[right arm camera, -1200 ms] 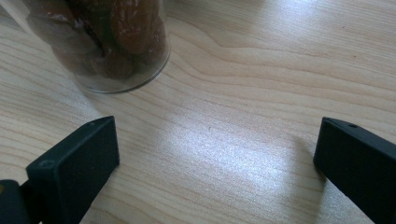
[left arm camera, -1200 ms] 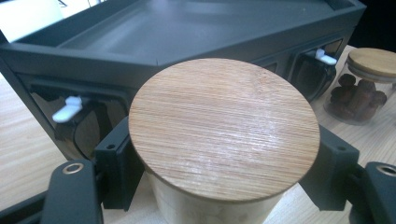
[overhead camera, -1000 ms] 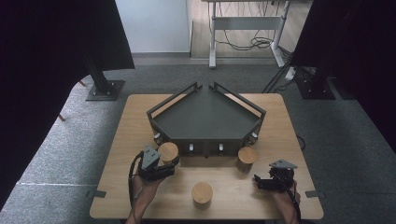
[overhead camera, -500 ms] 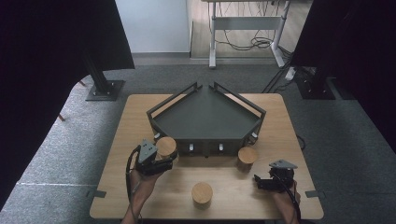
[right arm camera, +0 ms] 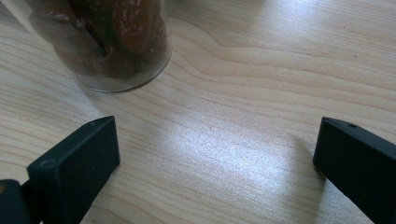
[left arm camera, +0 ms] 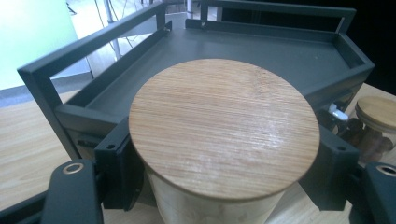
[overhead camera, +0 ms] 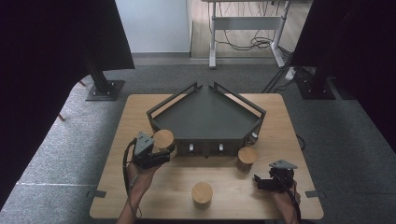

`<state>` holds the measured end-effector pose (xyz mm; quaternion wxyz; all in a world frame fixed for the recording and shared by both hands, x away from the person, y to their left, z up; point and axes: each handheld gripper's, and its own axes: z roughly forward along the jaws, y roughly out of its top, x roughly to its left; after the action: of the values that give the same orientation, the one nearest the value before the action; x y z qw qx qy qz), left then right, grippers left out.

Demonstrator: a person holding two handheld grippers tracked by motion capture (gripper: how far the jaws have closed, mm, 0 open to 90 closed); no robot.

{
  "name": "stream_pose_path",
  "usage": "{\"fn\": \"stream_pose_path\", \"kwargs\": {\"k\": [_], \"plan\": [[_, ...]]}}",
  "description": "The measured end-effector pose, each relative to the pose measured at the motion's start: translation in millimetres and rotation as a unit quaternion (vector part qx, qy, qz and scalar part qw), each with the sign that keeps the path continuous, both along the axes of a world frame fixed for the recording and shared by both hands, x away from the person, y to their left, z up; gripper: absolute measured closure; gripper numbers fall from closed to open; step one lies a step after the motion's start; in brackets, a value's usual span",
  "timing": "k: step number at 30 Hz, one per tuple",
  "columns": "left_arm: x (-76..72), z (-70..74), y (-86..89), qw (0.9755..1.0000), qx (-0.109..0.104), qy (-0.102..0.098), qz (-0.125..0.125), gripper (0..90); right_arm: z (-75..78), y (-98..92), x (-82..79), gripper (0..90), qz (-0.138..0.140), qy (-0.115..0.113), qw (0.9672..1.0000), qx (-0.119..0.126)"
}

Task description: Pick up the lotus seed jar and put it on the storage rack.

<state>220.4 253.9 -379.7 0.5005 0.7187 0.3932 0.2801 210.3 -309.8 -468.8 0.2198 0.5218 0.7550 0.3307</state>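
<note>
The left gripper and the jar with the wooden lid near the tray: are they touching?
Touching. In the left gripper view both black pads press against the sides of the jar, just under its lid. The high view shows the left gripper closed around it.

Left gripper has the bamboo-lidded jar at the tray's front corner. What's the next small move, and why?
Probably lift a little higher, then carry it forward over the rail. The left gripper is shut on the glass jar with the round bamboo lid, and the dark grey metal tray lies just beyond, its front rail looking about level with the jar's body.
</note>
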Motion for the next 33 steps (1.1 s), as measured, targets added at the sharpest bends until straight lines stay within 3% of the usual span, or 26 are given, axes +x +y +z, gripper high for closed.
{"fn": "stream_pose_path", "kwargs": {"k": [33], "plan": [[5.3, 22.8, 3.5, 0.9998, -0.008, -0.011, 0.012, 25.6, 0.0, 0.0, 0.0, 0.0, 0.000, 0.000, 1.0000, 0.000]]}}
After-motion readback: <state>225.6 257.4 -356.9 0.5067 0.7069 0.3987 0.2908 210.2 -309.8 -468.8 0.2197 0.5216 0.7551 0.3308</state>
